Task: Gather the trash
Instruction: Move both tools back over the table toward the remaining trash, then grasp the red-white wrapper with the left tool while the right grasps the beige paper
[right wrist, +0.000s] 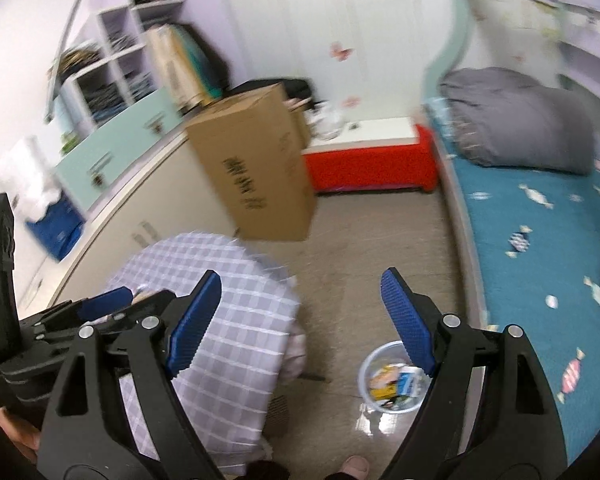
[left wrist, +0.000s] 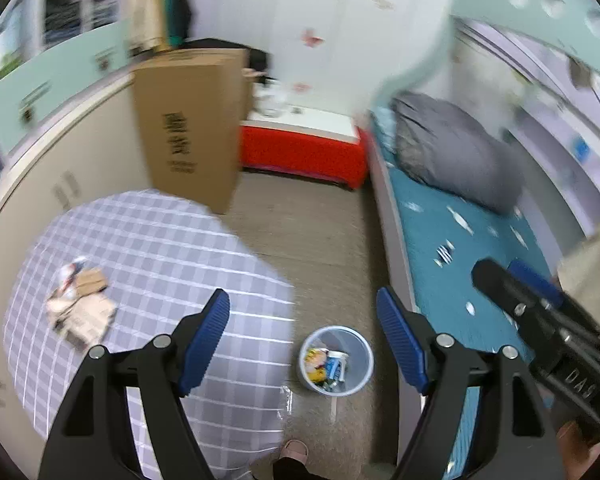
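Both sets of fingers are spread wide with nothing between them: the left gripper (left wrist: 303, 340) hangs over the edge of the table (left wrist: 160, 248) and the floor, and the right gripper (right wrist: 301, 322) sits over the gap between table and bed (right wrist: 540, 240), blue ribbed pads on all four fingers (right wrist: 196, 324). One round table with a lilac checked cloth, and on it one small heap of trash (left wrist: 82, 306), looks like torn cardboard bits and crumpled wrappers, too blurry to count the pieces. One pale blue bin (left wrist: 336, 360) stands on the floor right beside the table, between it and the bed, and it's already got stuff in it: a yellow wrapper, something blue and white, a few other scraps I can't make out. One tall cardboard box (left wrist: 188, 124) stands past the table against the cabinets, with black print down its side, characters too smeared to read. One red low cabinet (left wrist: 304, 152) with a white top at the far wall, clutter on it. One grey bundled duvet (left wrist: 452, 152) on the teal candy-print sheet. The right gripper's body shows "DAS"-ish white lettering in the left view, not fully legible. A slippered toe (left wrist: 294, 450) pokes in at the bottom edge.
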